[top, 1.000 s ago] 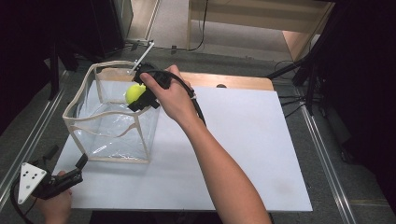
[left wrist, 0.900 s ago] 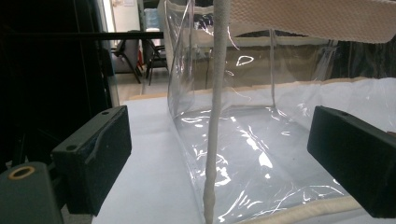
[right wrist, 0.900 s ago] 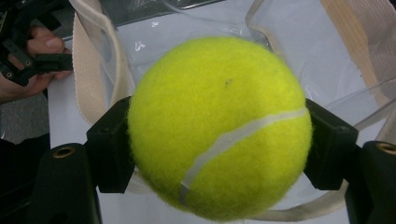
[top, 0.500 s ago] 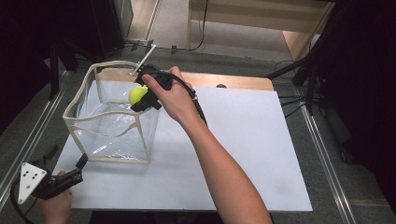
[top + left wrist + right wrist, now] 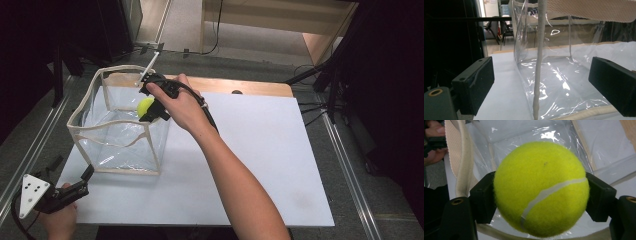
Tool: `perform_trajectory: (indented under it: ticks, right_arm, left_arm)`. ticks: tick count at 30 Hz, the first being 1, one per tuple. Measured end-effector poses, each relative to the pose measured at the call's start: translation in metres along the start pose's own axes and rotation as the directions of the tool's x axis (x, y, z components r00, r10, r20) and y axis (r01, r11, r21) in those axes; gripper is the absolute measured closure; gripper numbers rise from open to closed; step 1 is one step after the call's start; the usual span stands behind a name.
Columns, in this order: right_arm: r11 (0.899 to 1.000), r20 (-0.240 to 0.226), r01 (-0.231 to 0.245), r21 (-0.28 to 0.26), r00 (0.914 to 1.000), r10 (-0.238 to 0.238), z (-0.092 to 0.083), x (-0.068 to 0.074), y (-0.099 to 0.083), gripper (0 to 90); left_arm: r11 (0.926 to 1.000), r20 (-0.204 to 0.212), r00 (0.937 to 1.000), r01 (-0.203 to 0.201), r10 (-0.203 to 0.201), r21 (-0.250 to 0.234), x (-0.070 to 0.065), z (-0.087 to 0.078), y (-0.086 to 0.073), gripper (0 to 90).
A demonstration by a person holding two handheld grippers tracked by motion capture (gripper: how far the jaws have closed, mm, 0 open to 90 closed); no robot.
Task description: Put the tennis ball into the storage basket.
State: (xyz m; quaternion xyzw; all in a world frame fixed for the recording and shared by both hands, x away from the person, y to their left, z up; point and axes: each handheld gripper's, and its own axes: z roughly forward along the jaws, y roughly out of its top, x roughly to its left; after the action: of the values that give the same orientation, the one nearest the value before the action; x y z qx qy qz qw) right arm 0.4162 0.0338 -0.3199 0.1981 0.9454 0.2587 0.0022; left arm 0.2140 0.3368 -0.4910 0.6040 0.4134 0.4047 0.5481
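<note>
While the right tool (image 5: 150, 107) clenches a ball (image 5: 541, 188) over the open top of a clear bag (image 5: 117, 150) on the bench (image 5: 260, 150), the left tool (image 5: 544, 82), jaws spread and empty beside the bag's corner, offers no support, so a release near the rim could bounce the ball out or tip the soft walls.

A yellow ball (image 5: 541, 188) is clamped between the right gripper's (image 5: 541, 195) two black jaws, above a clear bag (image 5: 524, 135) with a cream rim. A hand (image 5: 434, 142) shows at the upper left corner.
</note>
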Motion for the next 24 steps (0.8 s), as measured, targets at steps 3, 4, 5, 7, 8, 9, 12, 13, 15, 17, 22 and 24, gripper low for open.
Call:
perform_trajectory:
  ticks: [3,4,5,7,8,9,12,13,15,17,22,24]
  right_arm:
    - [1.0,0.0,-0.002,-0.001,1.0,0.002,0.0,0.0,0.001,22.9]
    - [1.0,-0.001,-0.003,-0.001,1.0,0.003,0.0,0.0,0.001,22.9]
    - [1.0,0.002,-0.003,0.0,1.0,0.003,0.0,0.0,0.0,22.9]
    - [1.0,0.006,-0.008,0.0,1.0,0.008,0.0,0.001,0.0,22.8]
    - [1.0,0.01,0.001,-0.004,1.0,-0.001,0.0,0.0,0.0,22.7]
    - [1.0,0.016,-0.006,0.0,0.9999,0.006,-0.001,0.0,0.0,22.4]
    - [1.0,0.048,-0.003,-0.011,0.9988,0.004,-0.002,0.002,-0.001,18.7]
    - [1.0,0.059,-0.005,-0.019,0.9982,0.006,-0.003,0.003,-0.001,18.7]
    - [1.0,0.089,-0.013,-0.025,0.9959,0.015,-0.006,0.005,-0.002,15.4]
    - [0.999,0.065,-0.015,-0.045,0.9978,0.018,-0.01,0.004,-0.003,14.7]
    - [0.996,0.076,-0.028,-0.085,0.9965,0.035,-0.019,0.005,-0.01,14.7]
    - [0.995,0.08,-0.036,-0.098,0.9958,0.044,-0.022,0.005,-0.013,14.7]
  left_arm:
    - [1.0,0.0,1.0,0.0,0.0,0.0,0.0,0.0,0.0,6.8]
    - [1.0,-0.001,1.0,0.0,0.0,0.0,0.0,0.0,0.0,6.8]
    - [1.0,0.0,1.0,0.0,0.0,0.0,0.0,0.0,0.0,6.8]
    - [1.0,0.0,1.0,0.0,0.0,0.0,0.0,0.0,0.0,6.8]
    - [1.0,0.0,1.0,0.0,0.0,0.0,0.0,0.0,0.0,6.8]
    - [1.0,-0.001,1.0,0.0,0.0,0.0,0.0,0.0,0.0,6.7]
    - [1.0,-0.001,1.0,-0.001,0.001,0.0,0.0,0.0,0.0,6.8]
    - [1.0,0.0,1.0,-0.001,0.001,0.0,0.0,0.0,0.0,6.8]
    - [1.0,0.0,1.0,0.0,0.0,0.0,0.0,0.0,0.0,6.8]
    - [1.0,-0.001,1.0,0.001,-0.001,0.0,-0.001,0.0,0.0,6.8]
    - [1.0,-0.001,1.0,-0.002,0.002,0.002,0.0,0.0,0.0,6.8]
    - [1.0,0.0,1.0,-0.004,0.004,0.003,0.0,0.0,0.0,6.8]
